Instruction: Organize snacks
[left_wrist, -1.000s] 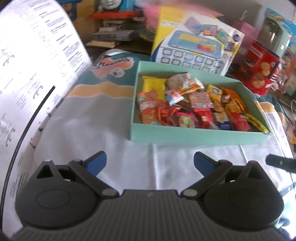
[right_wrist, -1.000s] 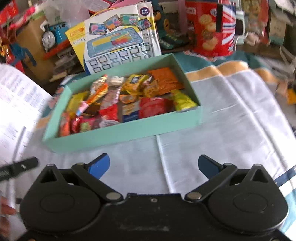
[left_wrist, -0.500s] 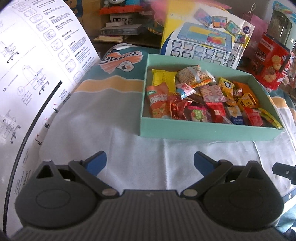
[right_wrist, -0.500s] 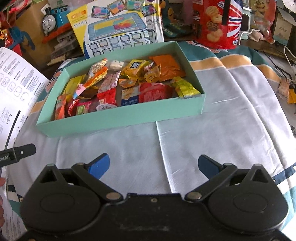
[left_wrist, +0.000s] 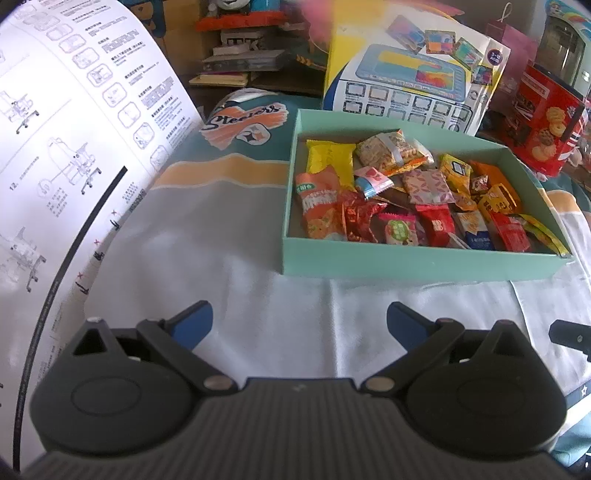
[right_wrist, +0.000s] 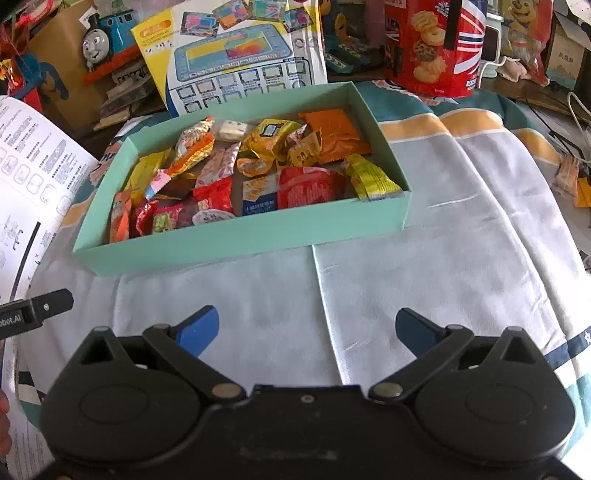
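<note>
While empty, both tongs (left_wrist: 299, 321) (right_wrist: 308, 326) gape wide.

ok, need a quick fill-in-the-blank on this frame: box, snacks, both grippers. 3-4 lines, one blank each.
1. The snacks lie piled inside a mint-green ____ on the cloth.
2. Both the left gripper and the right gripper have their jaws ____, holding nothing.
3. The red cookie tin stands ____ the box, not in it.
4. The orange packet lies in the box's far ____ corner, seen from the right wrist.

Missing words: box; open; behind; right
</note>
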